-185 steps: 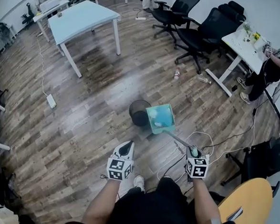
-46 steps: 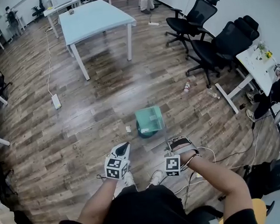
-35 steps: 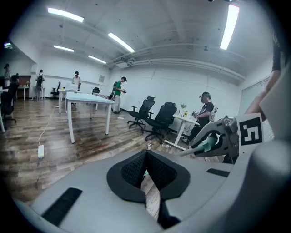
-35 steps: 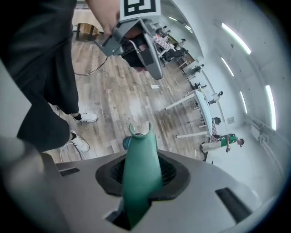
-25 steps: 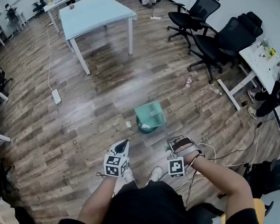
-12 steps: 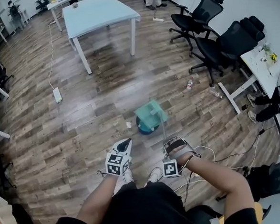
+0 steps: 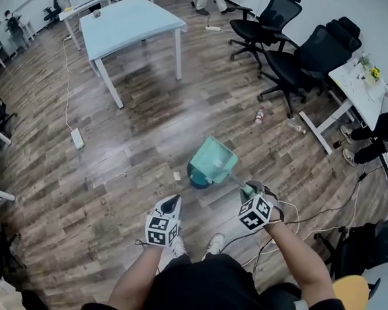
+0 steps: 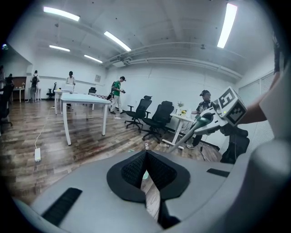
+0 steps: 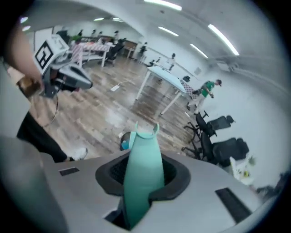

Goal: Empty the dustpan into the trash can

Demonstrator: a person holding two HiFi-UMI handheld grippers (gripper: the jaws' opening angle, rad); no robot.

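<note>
Dustpan (image 7: 212,160) tilted over trash can (image 7: 196,181), handle pinched in my right hand-held gripper (image 7: 249,193); left hand-held gripper (image 7: 173,202) pressed together.

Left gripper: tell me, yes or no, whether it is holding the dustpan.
No, the left gripper has its jaws together on nothing, while the dustpan's handle sits in the right gripper.

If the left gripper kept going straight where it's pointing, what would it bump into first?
Probably the wooden floor, just before the trash can under the dustpan. The left gripper tilts down toward it, though depth is hard to judge.
</note>
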